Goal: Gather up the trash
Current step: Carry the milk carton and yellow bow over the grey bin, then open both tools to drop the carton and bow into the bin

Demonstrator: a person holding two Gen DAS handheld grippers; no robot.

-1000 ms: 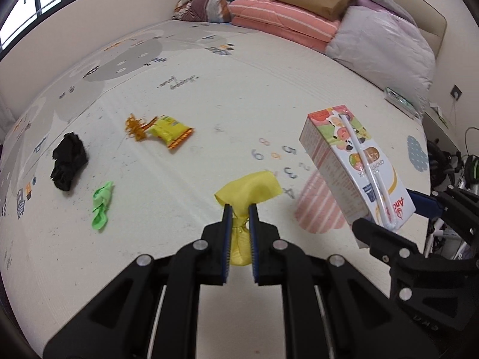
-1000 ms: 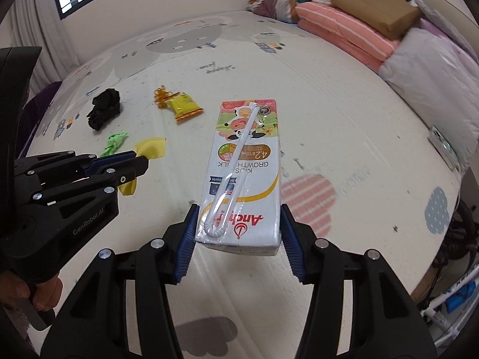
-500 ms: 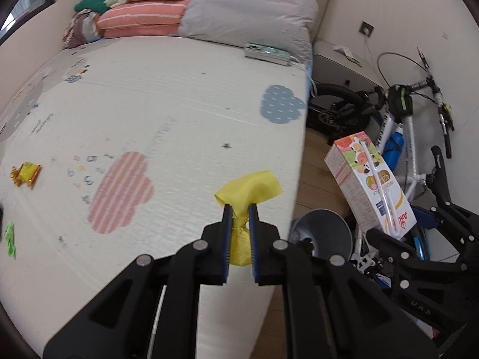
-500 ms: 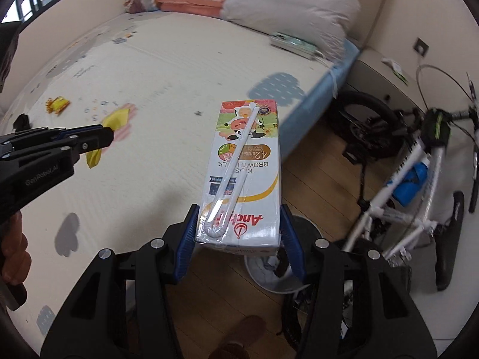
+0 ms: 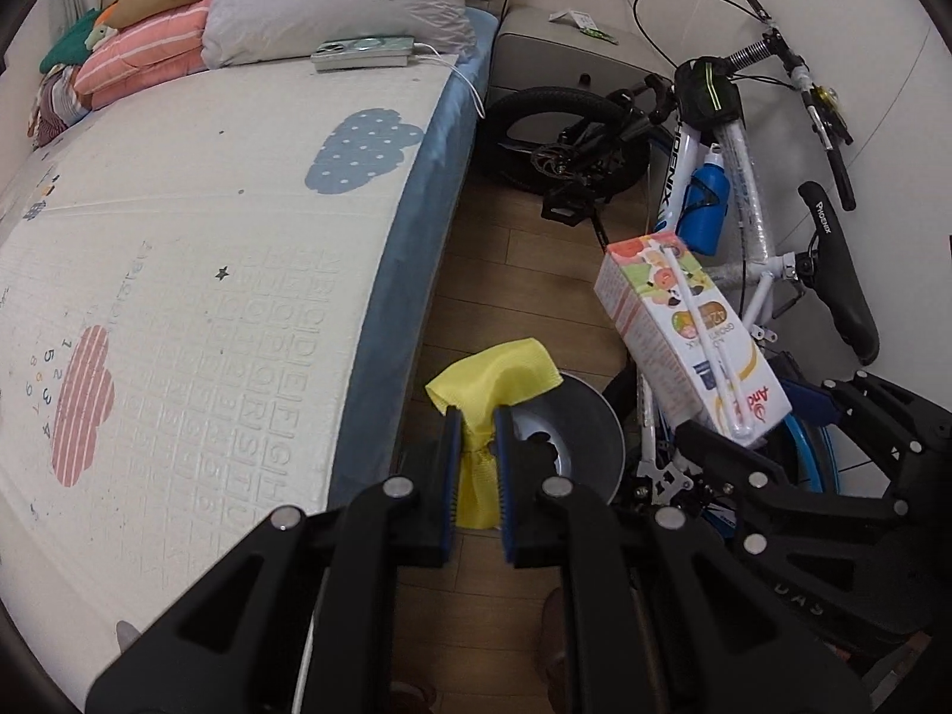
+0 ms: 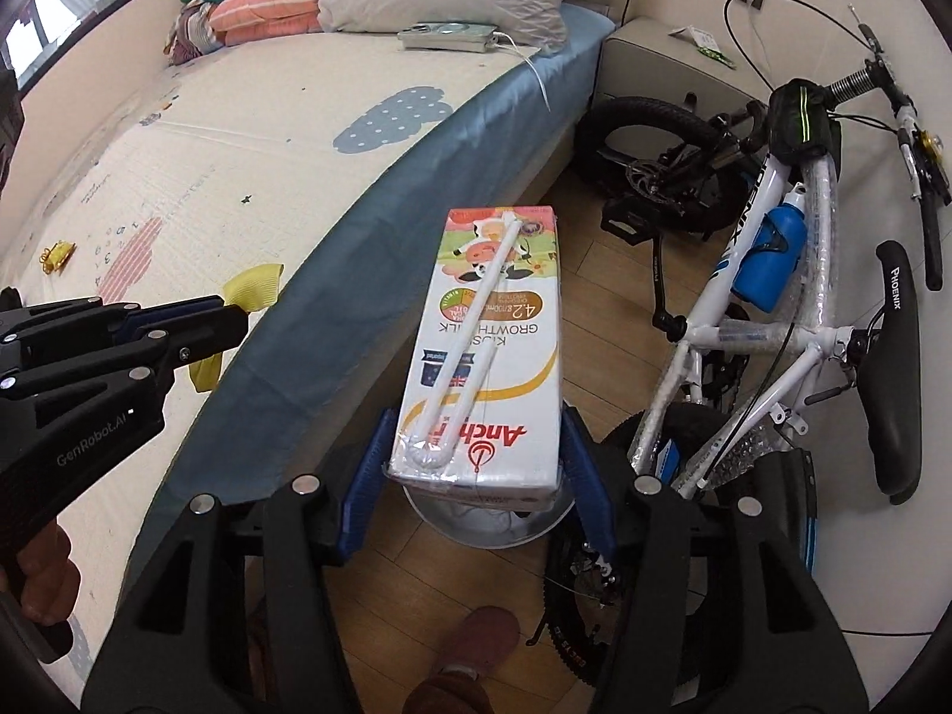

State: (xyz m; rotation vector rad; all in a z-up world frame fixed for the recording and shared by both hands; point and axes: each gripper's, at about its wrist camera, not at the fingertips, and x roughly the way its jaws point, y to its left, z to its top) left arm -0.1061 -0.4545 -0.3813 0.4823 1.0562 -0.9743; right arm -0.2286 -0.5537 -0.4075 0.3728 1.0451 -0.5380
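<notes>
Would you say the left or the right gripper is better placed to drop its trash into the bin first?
Right, probably. The right gripper holds the milk carton directly above the grey bin, while the left gripper, clamping the yellow wrapper, sits nearer the bin's bed-side rim.

The bin (image 5: 586, 446) at lower center is mostly hidden: yellow scrap (image 5: 494, 381) and left claw (image 5: 476, 458) cover its left side in the left view, and the carton (image 6: 485, 357) sits over nearly all of it in the right view. Can't tell what's inside. The scrap's middle is buried between the pads. The bike's (image 6: 773, 321) rear wheel, lower right, is behind the right claw (image 6: 476, 497). Pillows (image 5: 143, 53) get cut off at the upper left edge. The orange bit (image 6: 56, 254) at far left is too small to make out.
</notes>
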